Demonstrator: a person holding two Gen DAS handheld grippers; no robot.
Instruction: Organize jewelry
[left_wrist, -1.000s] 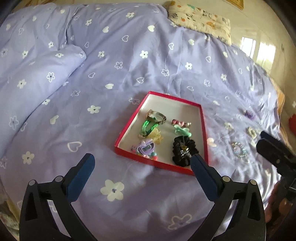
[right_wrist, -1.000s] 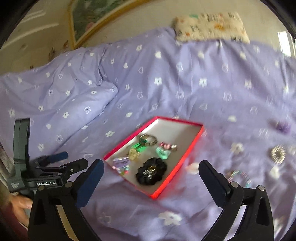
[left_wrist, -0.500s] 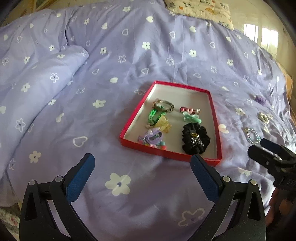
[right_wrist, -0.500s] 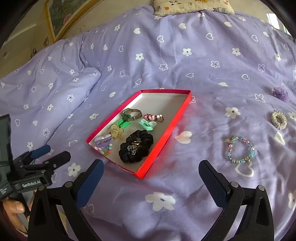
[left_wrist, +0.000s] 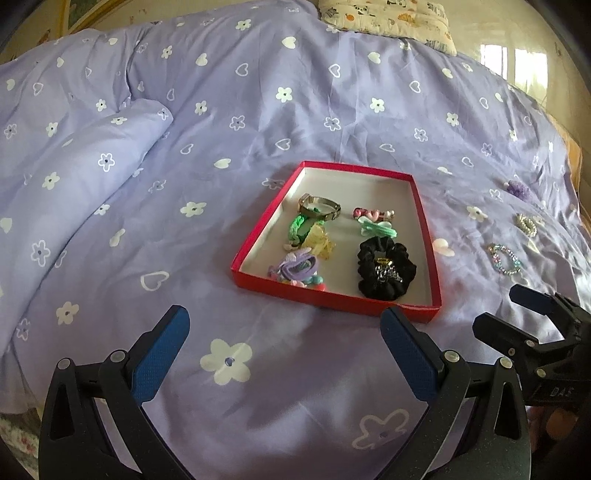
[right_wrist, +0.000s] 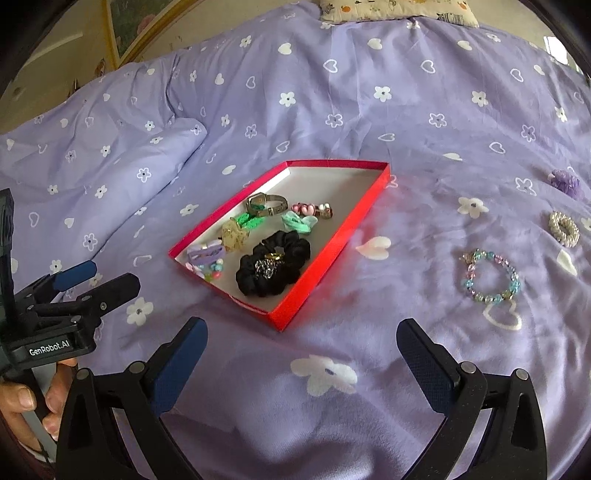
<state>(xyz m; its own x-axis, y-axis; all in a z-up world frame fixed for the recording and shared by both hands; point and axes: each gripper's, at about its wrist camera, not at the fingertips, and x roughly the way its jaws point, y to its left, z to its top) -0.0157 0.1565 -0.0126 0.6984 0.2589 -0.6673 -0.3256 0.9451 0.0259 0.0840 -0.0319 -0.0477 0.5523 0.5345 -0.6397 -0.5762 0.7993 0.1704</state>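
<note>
A red tray (left_wrist: 255, 240) (right_wrist: 325, 254) lies on the purple bedspread. It holds a black scrunchie (left_wrist: 386, 271) (right_wrist: 273, 266), a metal bracelet (left_wrist: 318, 207) (right_wrist: 266, 204), and green, yellow, pink and purple hair pieces. Right of the tray on the spread lie a beaded bracelet (left_wrist: 504, 258) (right_wrist: 489, 275), a pearl ring-shaped piece (left_wrist: 526, 224) (right_wrist: 563, 228) and a purple piece (left_wrist: 519, 189) (right_wrist: 565, 181). My left gripper (left_wrist: 284, 341) is open and empty, short of the tray's near edge. My right gripper (right_wrist: 301, 352) is open and empty, near the tray's near corner.
A folded purple duvet (left_wrist: 74, 155) (right_wrist: 110, 158) bulges at the left. A patterned pillow (left_wrist: 388, 18) (right_wrist: 399, 7) lies at the far end. A framed picture (right_wrist: 136, 26) leans at the back left. The bed's right edge drops off beyond the loose pieces.
Both grippers have pulled back and tilted, so the tray and the loose pieces now sit more central and sharper in view. Both stay open and empty.
</note>
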